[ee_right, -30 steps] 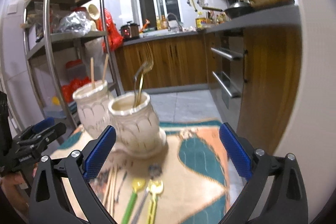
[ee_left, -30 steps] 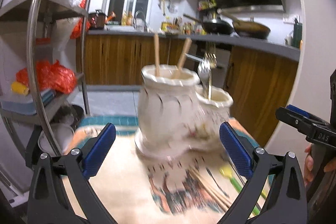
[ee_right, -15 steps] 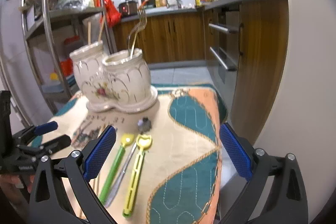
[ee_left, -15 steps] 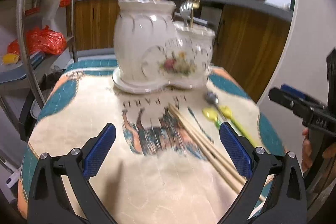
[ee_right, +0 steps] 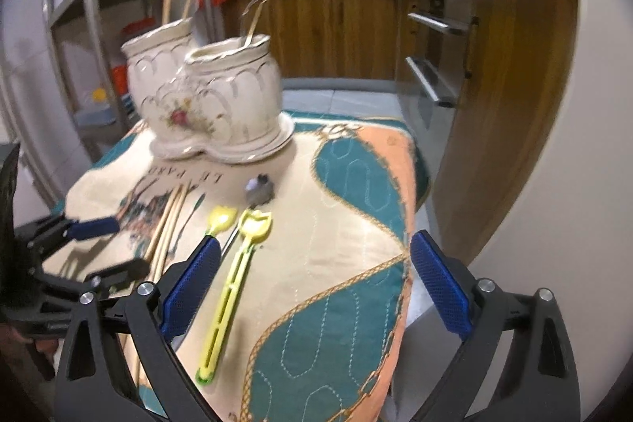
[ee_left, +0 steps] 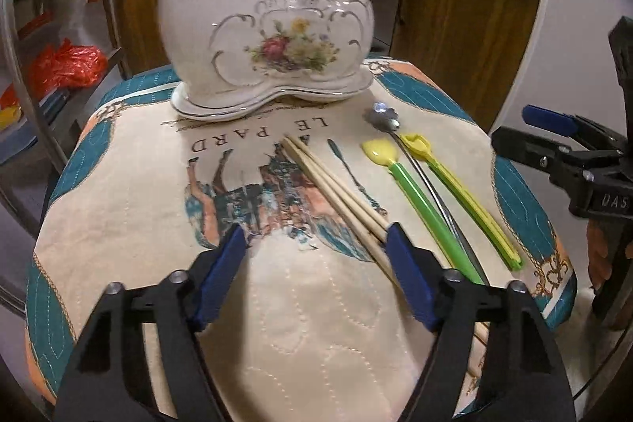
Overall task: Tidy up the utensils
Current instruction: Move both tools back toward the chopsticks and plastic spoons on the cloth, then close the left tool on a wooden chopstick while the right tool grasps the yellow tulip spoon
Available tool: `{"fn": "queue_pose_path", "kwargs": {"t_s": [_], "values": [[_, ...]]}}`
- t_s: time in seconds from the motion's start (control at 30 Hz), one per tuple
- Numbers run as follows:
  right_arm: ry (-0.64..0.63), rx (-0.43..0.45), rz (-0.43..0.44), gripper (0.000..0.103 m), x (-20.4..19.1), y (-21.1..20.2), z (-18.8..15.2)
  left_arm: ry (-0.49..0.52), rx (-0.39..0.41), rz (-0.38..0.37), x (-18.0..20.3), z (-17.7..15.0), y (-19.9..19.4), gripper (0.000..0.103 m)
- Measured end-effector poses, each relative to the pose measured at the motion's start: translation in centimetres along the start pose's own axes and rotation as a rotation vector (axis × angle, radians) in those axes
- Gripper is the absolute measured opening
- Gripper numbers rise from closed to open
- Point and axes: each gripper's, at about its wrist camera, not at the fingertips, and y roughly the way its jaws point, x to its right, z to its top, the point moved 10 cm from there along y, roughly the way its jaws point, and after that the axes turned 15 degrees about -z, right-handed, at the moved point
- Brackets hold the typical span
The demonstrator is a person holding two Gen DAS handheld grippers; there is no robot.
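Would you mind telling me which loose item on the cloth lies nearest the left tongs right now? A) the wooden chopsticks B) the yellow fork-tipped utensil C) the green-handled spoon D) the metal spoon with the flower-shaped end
A: in the left wrist view the wooden chopsticks run down to the right finger of the open left tongs, while the other utensils lie farther to the right on the cloth.

Left gripper (ee_left: 314,250): black angular plastic arms, silver screws at the pivots, blue textured fingertip pads (ee_left: 409,277). Right gripper (ee_right: 312,287): same build; white "DAS" lettering at right edge of left-wrist frame.
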Motion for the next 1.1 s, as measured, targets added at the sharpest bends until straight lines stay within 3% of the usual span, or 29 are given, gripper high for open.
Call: {"fn": "queue_pose_path", "kwargs": {"t_s": [0.13,0.23,0.4,0.6,0.7,0.73,0.77,0.8,0.83,0.97,1.1], "values": [[-0.048,-0.049,0.034,0.077,-1.1,0.1,-0.8,0.029,-0.016,0.014,0.6,0.1,0.1,0.062],[-0.081,-0.084,0.065,0.063,-2.1,-0.2,-1.2,0.05,-0.048,0.016,1.2,0.4,0.3,0.049],[-0.163,-0.151,0.123,0.054,-3.8,-0.6,-2.4,0.058,-0.109,-0.024,1.4,0.5,0.6,0.033],[-0.178,-0.204,0.134,0.04,-4.4,0.2,-3.3,0.0,-0.147,-0.051,1.2,0.4,0.7,0.034],[-0.162,-0.215,0.147,0.035,-4.7,0.4,-3.2,0.036,-0.162,-0.024,1.5,0.4,0.8,0.034],[-0.16,-0.221,0.15,0.032,-4.8,0.5,-3.2,0.047,-0.165,-0.02,1.5,0.4,0.9,0.032],[-0.158,-0.229,0.158,0.03,-5.1,0.7,-3.2,0.053,-0.17,-0.027,1.5,0.4,0.9,0.02],[-0.16,-0.236,0.164,0.022,-5.3,0.8,-3.3,0.052,-0.176,-0.035,1.4,0.4,1.0,0.016],[-0.165,-0.24,0.167,0.016,-5.5,0.9,-3.3,0.044,-0.187,-0.054,1.2,0.5,1.0,0.015],[-0.182,-0.234,0.158,0.013,-5.3,0.7,-3.0,0.07,-0.216,-0.066,0.3,0.8,0.8,0.012],[-0.189,-0.243,0.137,0.013,-4.3,0.6,-2.9,0.18,-0.273,-0.037,-0.5,0.2,0.2,0.01]]}}
